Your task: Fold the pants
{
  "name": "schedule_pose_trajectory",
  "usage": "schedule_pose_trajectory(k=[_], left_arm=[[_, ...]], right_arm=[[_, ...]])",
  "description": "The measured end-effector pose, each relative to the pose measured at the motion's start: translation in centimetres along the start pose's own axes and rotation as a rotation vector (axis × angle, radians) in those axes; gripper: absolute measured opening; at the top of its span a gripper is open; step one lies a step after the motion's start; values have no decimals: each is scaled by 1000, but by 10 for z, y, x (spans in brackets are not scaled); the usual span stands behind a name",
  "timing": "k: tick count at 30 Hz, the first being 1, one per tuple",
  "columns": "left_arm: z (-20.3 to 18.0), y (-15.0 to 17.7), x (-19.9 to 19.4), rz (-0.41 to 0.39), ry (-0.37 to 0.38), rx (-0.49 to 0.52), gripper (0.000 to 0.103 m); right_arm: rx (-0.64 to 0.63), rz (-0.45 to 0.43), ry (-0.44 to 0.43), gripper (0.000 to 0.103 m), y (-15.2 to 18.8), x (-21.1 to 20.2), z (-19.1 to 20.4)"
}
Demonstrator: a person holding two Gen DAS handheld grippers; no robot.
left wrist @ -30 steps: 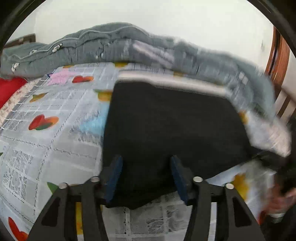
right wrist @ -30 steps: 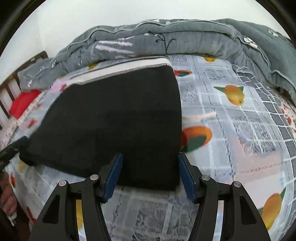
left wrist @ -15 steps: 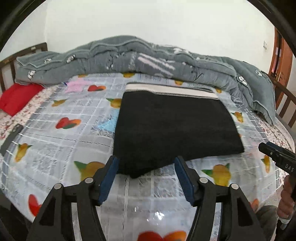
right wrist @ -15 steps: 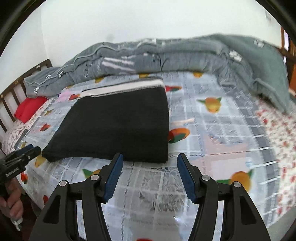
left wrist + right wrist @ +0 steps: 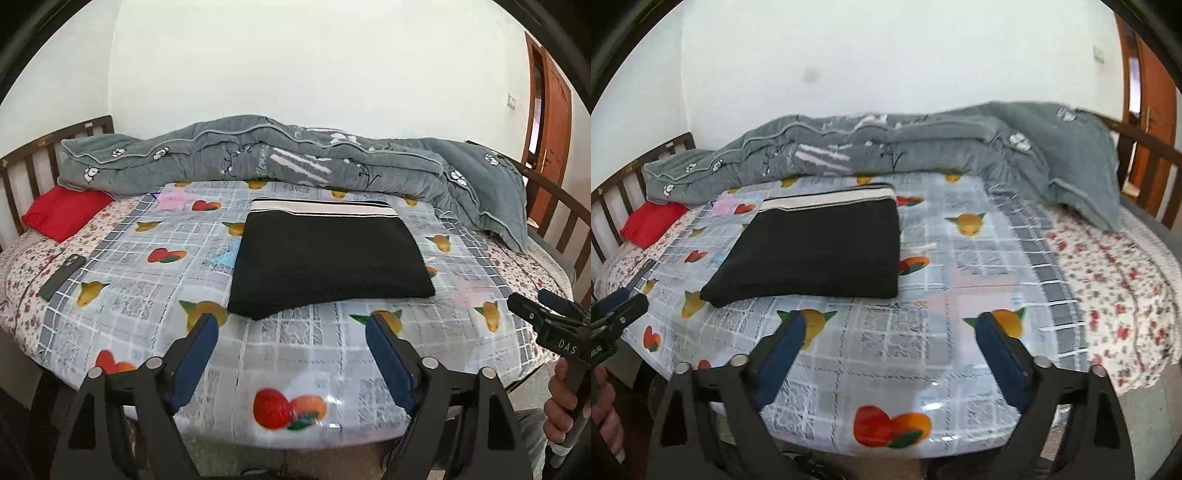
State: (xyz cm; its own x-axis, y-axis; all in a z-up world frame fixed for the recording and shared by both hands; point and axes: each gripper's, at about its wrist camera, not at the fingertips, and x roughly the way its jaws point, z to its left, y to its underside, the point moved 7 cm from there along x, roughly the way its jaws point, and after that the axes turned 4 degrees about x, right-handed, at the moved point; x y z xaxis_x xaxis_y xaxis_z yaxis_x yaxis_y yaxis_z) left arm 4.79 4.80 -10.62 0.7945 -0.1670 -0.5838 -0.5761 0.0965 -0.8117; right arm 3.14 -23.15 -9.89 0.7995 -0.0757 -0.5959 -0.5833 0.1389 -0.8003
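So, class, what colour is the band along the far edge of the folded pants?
The band is white or cream with thin dark stripes, clearest in the left wrist view.

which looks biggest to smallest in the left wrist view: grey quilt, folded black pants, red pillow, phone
1. grey quilt, spanning the far side of the bed
2. folded black pants
3. red pillow
4. phone
The pants lie nearer the camera than the quilt, yet still look smaller.

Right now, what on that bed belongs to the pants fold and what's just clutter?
Job:
folded black pants
left gripper, open, empty
right gripper, open, empty

Lying about:
grey quilt
red pillow
dark phone
fruit-print cover
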Motion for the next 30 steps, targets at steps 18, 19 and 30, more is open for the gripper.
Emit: schedule_pose_trajectory(k=[18,19,30], left_arm=[[-9,10,-48,-32,-29,11,85],[-9,9,-49,-35,-27,8,85],[-10,8,-59,-54,-33,19,85]], right_arm=[[16,-60,36,99,19,-72,-16],[19,-63,34,99,19,-74,-16],[12,-76,38,99,21,-83,-13]])
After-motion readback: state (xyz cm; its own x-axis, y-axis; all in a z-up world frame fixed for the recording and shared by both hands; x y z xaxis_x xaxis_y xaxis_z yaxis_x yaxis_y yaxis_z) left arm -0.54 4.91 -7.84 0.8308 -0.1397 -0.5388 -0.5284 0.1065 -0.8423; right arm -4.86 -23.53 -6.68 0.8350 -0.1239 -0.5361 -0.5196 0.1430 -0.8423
